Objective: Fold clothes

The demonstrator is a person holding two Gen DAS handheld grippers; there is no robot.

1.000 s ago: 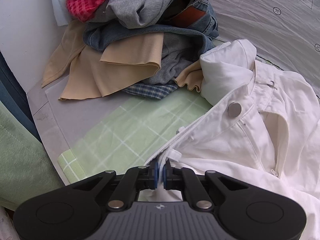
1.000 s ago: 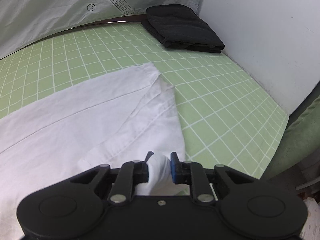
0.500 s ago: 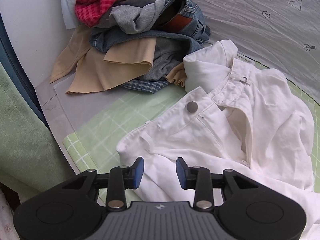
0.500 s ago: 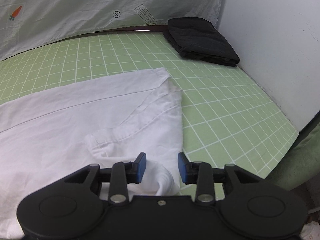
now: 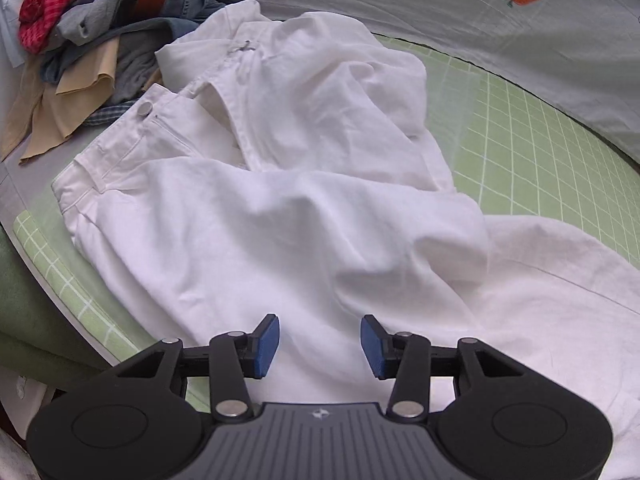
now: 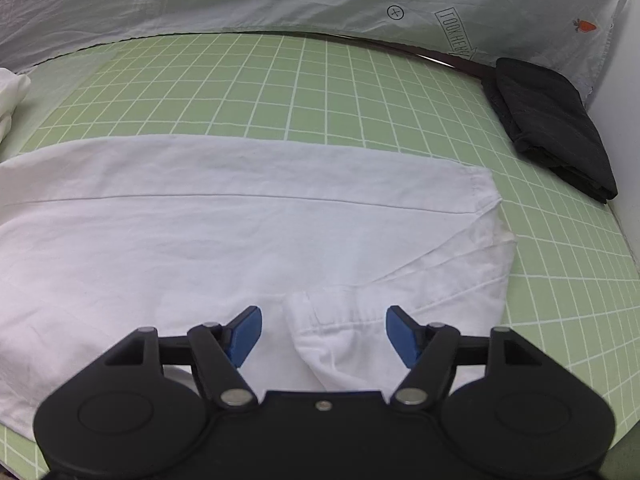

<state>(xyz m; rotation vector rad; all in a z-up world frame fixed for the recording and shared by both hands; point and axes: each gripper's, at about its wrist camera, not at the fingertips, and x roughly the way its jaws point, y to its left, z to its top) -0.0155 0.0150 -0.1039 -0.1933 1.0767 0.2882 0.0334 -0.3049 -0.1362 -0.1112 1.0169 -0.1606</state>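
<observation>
Since the earlier frames both grippers have let go of the white trousers [image 5: 304, 208]: a second ago each was pinched on a fold of the cloth, and now the cloth lies free on the mat. The left gripper [image 5: 319, 345] has shifted from the waistband corner to a spot over the thigh area. Its jaws are opening, with white cloth showing below the gap but no pad pressing on it. The right gripper [image 6: 323, 335] hangs over the leg hems, jaws likewise opening; a turned-back cuff [image 6: 340, 320] lies under the gap, untouched by the blue pads [image 6: 245, 334].

Trousers: white woven cloth, laid lengthwise across the mat. The waistband is open, with a metal button [image 5: 145, 109] at the near flap and the fly spread. The upper part is rumpled and bunched; the legs lie flatter, one seam running straight along the leg in the right wrist view. The hem end is uneven, one corner folded over.

Surface: a light green mat with a white grid [image 6: 304, 92], bare beyond the trousers. A folded black garment [image 6: 552, 124] sits at its far right corner against a white wall. A heap of unfolded clothes [image 5: 104, 28], red check, grey, denim and tan, lies just beside the waistband. A pale printed sheet [image 5: 500, 16] with carrot marks hangs behind.
</observation>
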